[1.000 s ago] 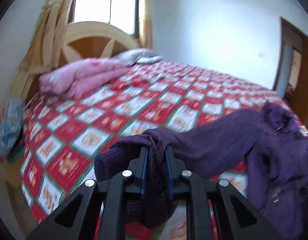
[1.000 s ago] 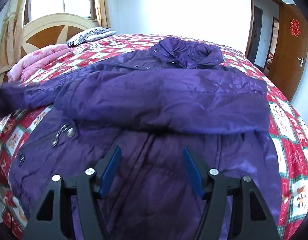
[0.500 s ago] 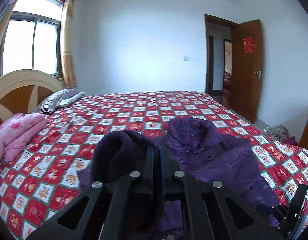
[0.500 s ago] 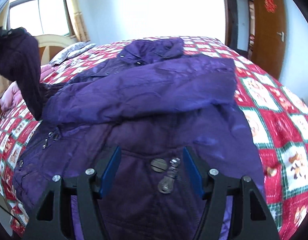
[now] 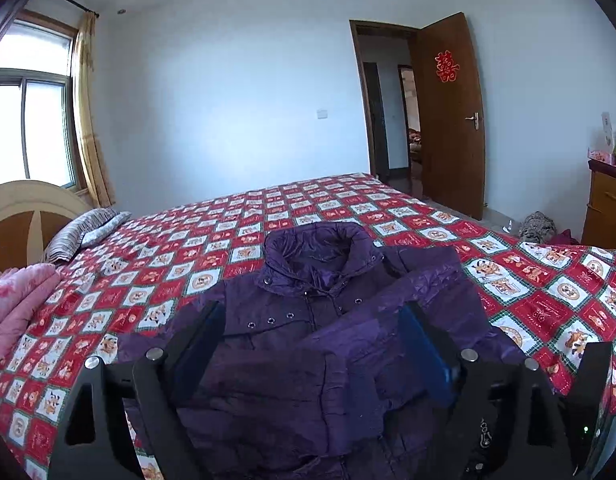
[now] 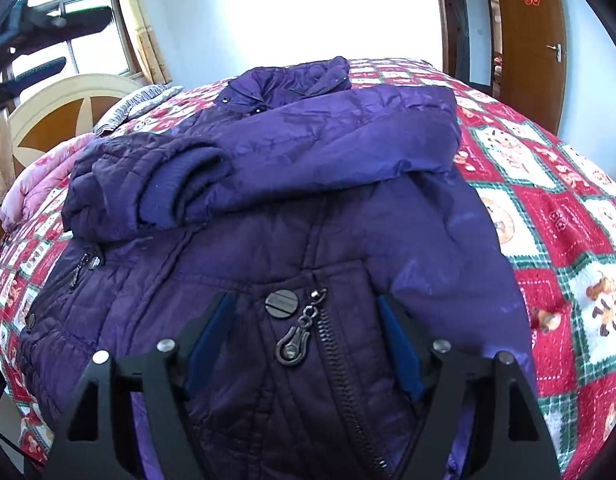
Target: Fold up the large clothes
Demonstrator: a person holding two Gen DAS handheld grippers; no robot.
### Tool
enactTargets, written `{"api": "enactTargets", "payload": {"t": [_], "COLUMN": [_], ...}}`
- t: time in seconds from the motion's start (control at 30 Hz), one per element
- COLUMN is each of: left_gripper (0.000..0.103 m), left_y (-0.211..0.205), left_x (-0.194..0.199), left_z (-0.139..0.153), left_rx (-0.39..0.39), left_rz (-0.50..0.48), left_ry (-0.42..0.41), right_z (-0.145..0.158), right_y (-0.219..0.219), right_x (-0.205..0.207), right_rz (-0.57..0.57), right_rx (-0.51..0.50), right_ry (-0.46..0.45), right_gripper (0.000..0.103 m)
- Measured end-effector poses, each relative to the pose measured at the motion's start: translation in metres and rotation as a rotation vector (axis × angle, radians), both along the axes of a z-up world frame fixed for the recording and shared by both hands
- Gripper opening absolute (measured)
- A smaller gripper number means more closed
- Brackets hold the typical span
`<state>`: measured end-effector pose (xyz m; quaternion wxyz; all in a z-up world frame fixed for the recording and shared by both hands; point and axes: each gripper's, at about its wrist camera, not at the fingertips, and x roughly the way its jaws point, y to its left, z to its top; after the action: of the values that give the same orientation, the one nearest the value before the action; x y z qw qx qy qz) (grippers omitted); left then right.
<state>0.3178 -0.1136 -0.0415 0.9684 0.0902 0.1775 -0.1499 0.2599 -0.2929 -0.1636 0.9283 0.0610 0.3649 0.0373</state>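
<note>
A purple padded jacket (image 5: 316,320) lies face up on the bed, collar (image 5: 320,248) toward the far side. Both sleeves are folded across its chest; the left sleeve's knit cuff (image 6: 176,192) rests on top in the right wrist view. My left gripper (image 5: 312,320) is open and empty, just above the folded sleeves. My right gripper (image 6: 308,312) is open and empty over the jacket's (image 6: 308,208) lower front, near the zipper pull (image 6: 294,344) and a round button (image 6: 282,304).
The bed has a red, white and green checked quilt (image 5: 540,304). Pink bedding (image 5: 16,304) and a striped pillow (image 5: 84,228) lie by the round wooden headboard (image 6: 68,116). An open brown door (image 5: 448,120) and a wooden cabinet (image 5: 608,208) stand to the right.
My left gripper carried the sleeve cuff over the jacket, opened and let it go on the chest. My right gripper moved down toward the jacket's hem and stayed open.
</note>
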Motion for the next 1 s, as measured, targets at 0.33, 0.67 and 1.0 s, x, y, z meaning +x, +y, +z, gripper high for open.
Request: {"api": "enactTargets", "payload": {"t": [0.33,0.67,1.0], "left_gripper": [0.091,0.091,0.091], "left_y": [0.112,0.143,0.182], "left_x": [0.036,0.045,0.055], "left_z": [-0.045,-0.085,-0.094], "left_rx": [-0.039,-0.066,-0.069], "left_rz": [0.277,0.344,0.441], "left_ry": [0.124,0.216,0.266], "right_z": [0.036,0.026,0.087], "right_y": [0.009,0.051,0.023], "right_x": [0.017,0.091,0.045], "right_rz": [0.023,0.174,0.113], "right_rx": [0.13,0.379,0.124], "right_ry": [-0.015,0.089,-0.096], "right_gripper": [0.079,0.056,0.008]}}
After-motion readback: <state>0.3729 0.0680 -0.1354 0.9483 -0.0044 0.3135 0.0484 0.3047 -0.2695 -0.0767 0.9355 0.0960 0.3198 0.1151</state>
